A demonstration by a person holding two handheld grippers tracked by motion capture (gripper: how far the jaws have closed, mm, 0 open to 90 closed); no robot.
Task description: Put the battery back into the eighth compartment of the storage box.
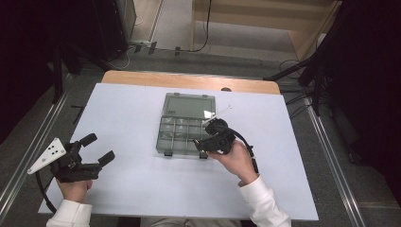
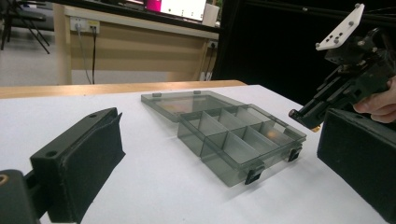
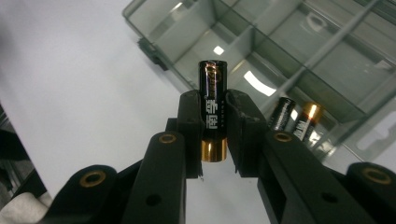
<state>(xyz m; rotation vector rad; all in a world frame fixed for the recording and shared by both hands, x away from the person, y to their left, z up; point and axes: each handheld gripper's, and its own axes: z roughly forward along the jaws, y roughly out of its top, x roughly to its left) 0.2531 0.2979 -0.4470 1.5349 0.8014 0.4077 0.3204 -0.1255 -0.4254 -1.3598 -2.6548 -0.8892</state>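
A smoky clear compartment box (image 1: 182,130) lies open in the middle of the white table, its lid (image 1: 189,105) folded flat on the far side. My right gripper (image 3: 214,105) is shut on a black battery (image 3: 213,98) with a gold end, held upright over the table just outside the box's corner. In the high view the right gripper (image 1: 202,143) hovers at the box's near right corner. Two more batteries (image 3: 293,119) lie in a near compartment. My left gripper (image 1: 100,147) rests at the near left with its jaws wide apart and nothing between them; in its own view the box (image 2: 233,137) lies ahead.
The white sheet (image 1: 142,189) covers the table, with a wooden strip (image 1: 189,81) along the far edge. Black stands and cables stand on the floor beyond the table's left and right sides. The right gripper (image 2: 345,88) and the hand holding it show beyond the box.
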